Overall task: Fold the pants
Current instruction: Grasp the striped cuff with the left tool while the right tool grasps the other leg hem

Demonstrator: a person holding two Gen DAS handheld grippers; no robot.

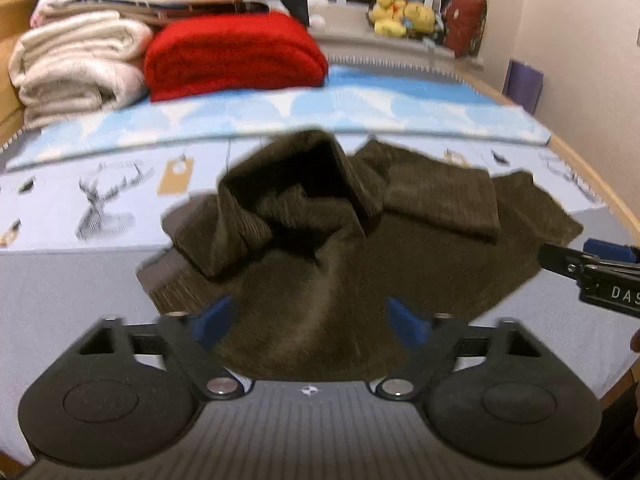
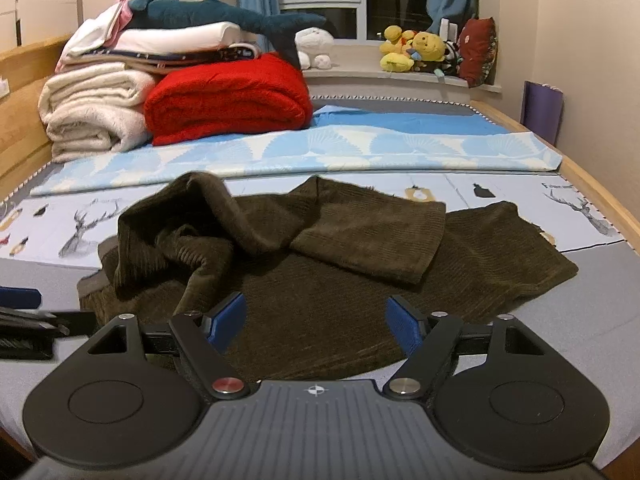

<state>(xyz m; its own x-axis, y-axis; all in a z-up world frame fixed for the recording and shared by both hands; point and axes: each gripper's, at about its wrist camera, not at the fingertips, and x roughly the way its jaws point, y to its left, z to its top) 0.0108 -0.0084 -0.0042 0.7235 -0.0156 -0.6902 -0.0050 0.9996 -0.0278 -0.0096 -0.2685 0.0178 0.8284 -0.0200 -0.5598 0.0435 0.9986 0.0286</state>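
Observation:
Dark brown corduroy pants [image 1: 344, 248] lie crumpled on the bed, one leg bunched in a heap at the left and another folded across the top right; they also show in the right wrist view [image 2: 320, 264]. My left gripper [image 1: 310, 322] is open and empty, over the near edge of the pants. My right gripper [image 2: 316, 320] is open and empty, also at the near edge. The right gripper's tip shows at the right edge of the left wrist view [image 1: 592, 268]; the left gripper's tip shows at the left edge of the right wrist view [image 2: 24, 312].
Folded cream blankets [image 2: 92, 112] and a red blanket [image 2: 228, 98] are stacked at the back left, with a plush shark [image 2: 224, 16] on top. A light blue sheet [image 2: 360, 148] lies across the bed behind the pants. Stuffed toys [image 2: 416, 52] sit on the windowsill. Wooden bed frame [image 2: 600, 196] at the right.

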